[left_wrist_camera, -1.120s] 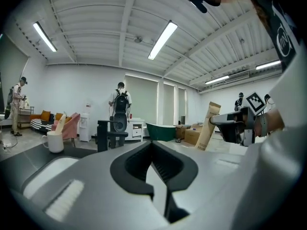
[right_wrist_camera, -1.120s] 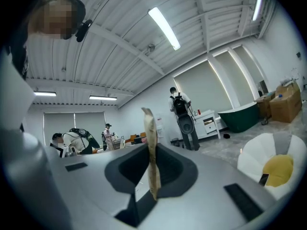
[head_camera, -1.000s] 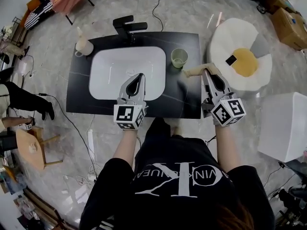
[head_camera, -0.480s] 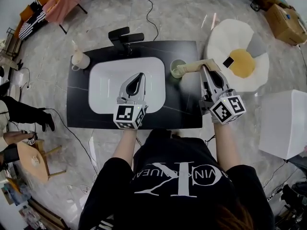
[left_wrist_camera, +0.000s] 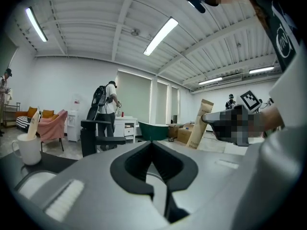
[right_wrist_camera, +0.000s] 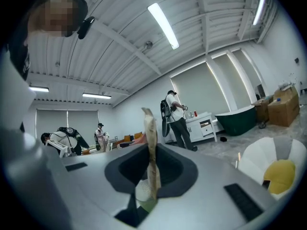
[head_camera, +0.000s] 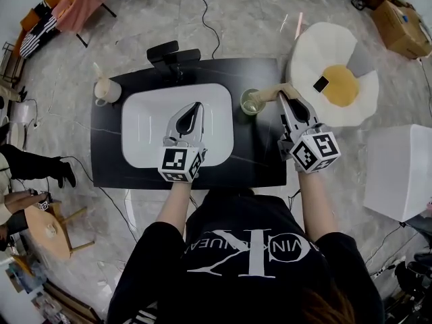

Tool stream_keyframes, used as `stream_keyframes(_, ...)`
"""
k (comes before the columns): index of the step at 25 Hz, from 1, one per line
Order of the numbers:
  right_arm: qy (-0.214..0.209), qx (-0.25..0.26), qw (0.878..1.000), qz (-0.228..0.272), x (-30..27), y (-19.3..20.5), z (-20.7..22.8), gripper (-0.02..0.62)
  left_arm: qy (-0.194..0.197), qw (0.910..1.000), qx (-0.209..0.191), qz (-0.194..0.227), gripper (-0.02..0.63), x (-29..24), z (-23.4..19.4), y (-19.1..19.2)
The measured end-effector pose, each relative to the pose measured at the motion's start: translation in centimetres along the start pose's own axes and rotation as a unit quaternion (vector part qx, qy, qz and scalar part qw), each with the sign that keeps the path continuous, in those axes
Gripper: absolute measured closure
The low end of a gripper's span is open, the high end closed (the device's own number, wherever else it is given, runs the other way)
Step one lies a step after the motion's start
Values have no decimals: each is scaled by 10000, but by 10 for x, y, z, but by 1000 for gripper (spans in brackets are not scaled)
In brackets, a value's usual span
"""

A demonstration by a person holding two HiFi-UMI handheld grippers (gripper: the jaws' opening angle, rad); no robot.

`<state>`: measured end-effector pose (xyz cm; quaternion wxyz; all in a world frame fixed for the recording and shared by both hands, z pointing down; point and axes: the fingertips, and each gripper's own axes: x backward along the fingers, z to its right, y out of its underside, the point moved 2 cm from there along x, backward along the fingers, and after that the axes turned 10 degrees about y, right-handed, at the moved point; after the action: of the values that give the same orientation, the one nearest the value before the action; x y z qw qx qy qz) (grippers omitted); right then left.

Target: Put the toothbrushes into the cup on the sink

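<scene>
Toothbrush in a tan paper sleeve (head_camera: 270, 94) is clamped edge-on between the nearly closed jaws of the right gripper (head_camera: 283, 99). Its free end reaches the rim of the pale green cup (head_camera: 251, 103) on the black counter (head_camera: 263, 155). Left gripper (head_camera: 195, 108): jaws pressed together, empty, above the white basin (head_camera: 145, 130).

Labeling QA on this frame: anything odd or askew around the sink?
One thing: the right gripper holds a brown paper toothbrush pack, not a bare brush, lying sideways with its far end at the rim of the green cup. Nothing looks spilled or damaged.
</scene>
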<state>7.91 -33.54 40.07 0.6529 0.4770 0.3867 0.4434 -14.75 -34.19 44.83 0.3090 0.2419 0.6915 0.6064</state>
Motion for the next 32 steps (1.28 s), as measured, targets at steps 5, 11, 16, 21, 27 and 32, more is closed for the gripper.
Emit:
stream_keyframes(5,68,96,9994,-311,-12,20,-1,546,70,9999,137,-52,594,-7,-7,6)
stream_keyframes(11,53,204,9979,-609,-21,40,-3,546,137,9995,259,-146,594,-12,-8,18)
stream_keyframes(16,57,157,9971,-740,-26,52,-4,546,125,9992,339,-164,594,-13,-12,25)
stream_keyframes(21,70,140,9961,-864,-27,60,-4,546,96,9989,415,-201,594,-11,-13,31)
stream_keyframes(27,69,184,9956,-913,-29,63,-4,546,86,9986,463,-221,594,-9,-13,36)
stream_keyframes(32,-26,584,9935,-977,-32,63,-8,545,114,9982,543,-239,594,-10,-11,40)
